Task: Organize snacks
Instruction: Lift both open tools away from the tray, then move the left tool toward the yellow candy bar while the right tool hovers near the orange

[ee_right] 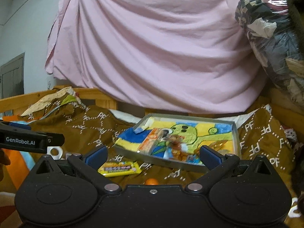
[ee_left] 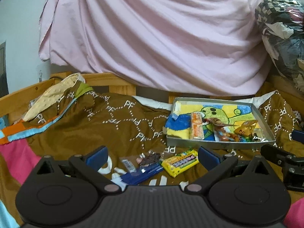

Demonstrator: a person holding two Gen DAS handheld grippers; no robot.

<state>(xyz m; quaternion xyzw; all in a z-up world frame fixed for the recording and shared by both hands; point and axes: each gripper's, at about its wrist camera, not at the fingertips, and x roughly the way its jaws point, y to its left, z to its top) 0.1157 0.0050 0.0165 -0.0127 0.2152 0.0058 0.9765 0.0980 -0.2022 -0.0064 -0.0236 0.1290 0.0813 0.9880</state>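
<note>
From the left wrist view, the left gripper (ee_left: 152, 156) hovers low over the bed with its blue-padded fingers spread wide and nothing between them. Just beyond it, on the brown blanket (ee_left: 79, 133) printed with repeating "PF" letters, lie the snacks not yet sorted: a yellow snack pack (ee_left: 179, 162) whose print is too blurred to read, a blue packet (ee_left: 141, 172) left of it, and a small dark clear-wrapped packet (ee_left: 149, 158) with a little white-labelled one beside it. Farther and to the right sits a shallow grey tray (ee_left: 266, 122) lined with a yellow and blue cartoon towel; it already holds an orange-and-white tube (ee_left: 197, 126), a reddish wrapper and a gold wrapper (ee_left: 246, 128), so it looks like the collecting spot. The open gripper seems lined up to take one of the loose packs. The other gripper's black body shows at the far right edge.

From the right wrist view, the right gripper (ee_right: 153, 156) is likewise spread and empty, held near the tray (ee_right: 235, 138). The yellow snack pack (ee_right: 119, 169) lies on the blanket just near-left of the tray, and a small orange thing peeks above the gripper body. At the left, the other gripper's side reads "GenRobot.AI" (ee_right: 20, 139).
</note>
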